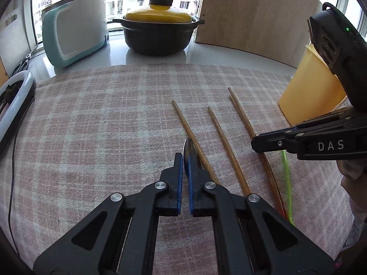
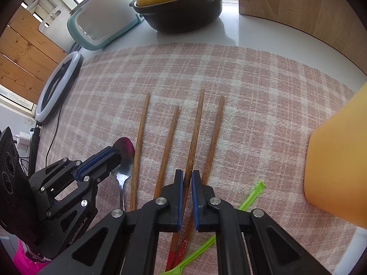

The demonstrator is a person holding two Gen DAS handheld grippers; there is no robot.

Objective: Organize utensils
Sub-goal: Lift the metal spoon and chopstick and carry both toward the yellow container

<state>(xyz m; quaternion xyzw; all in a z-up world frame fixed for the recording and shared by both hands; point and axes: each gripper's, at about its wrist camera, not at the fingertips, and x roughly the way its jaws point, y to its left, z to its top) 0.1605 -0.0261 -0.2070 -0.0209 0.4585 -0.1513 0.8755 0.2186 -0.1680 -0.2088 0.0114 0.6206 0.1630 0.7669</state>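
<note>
Several wooden chopsticks lie side by side on the pink checked cloth; they also show in the left wrist view. A metal spoon lies left of them. My left gripper is shut on the spoon's bowl; the right wrist view shows it clamped there. My right gripper is narrowly closed around one chopstick, low over the cloth. A green plastic utensil lies under it. A yellow holder stands at the right.
A black pot with a yellow lid and a teal-and-white appliance stand at the back. A wooden board stands back right. A ring light and its cable lie at the left edge.
</note>
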